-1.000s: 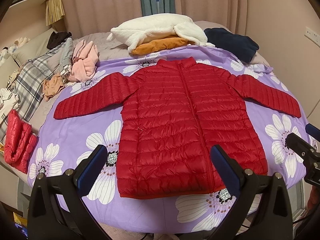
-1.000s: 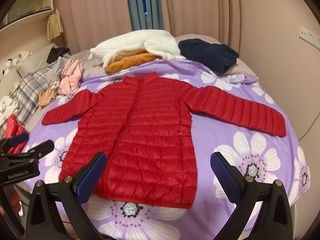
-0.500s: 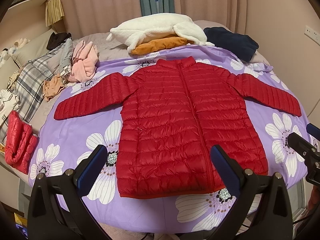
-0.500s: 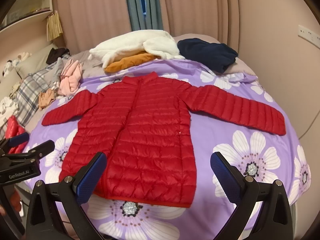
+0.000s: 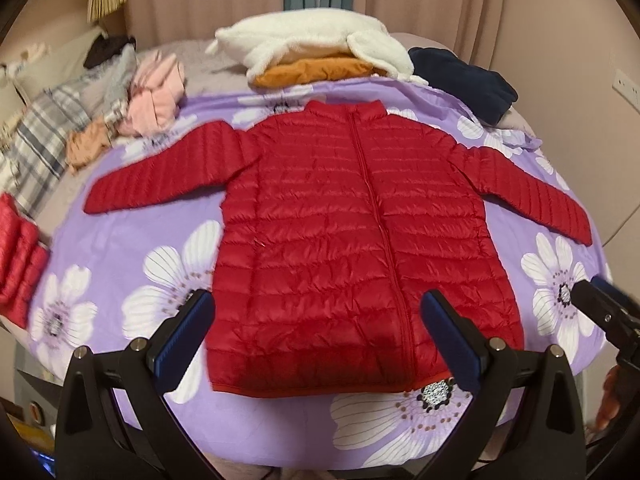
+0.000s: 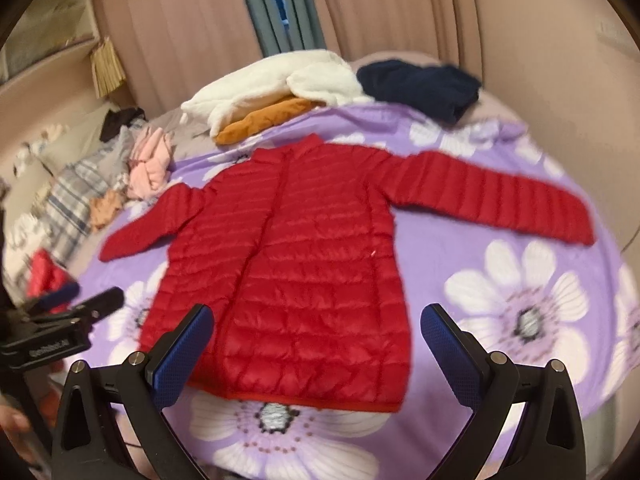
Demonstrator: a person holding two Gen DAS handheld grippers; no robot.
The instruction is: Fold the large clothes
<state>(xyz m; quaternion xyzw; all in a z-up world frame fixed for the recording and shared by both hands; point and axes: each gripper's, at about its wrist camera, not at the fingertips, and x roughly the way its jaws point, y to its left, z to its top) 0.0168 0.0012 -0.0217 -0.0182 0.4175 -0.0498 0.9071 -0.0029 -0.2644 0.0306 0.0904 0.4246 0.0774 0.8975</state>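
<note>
Red puffer jacket (image 5: 352, 240) lies flat, front up, zipped, both sleeves spread, on the purple floral bedspread (image 5: 132, 248). Since a second ago the jacket hasn't shifted; both cameras have tilted and moved in, views blurred, so the approach has likely started and no fold is made yet. Left claw (image 5: 318, 336) is wide open and empty above the hem; right claw (image 6: 316, 344) likewise. Clothes pile (image 5: 320, 52) sits behind the collar on the bed; pink curtains (image 6: 400, 8) behind.
</note>
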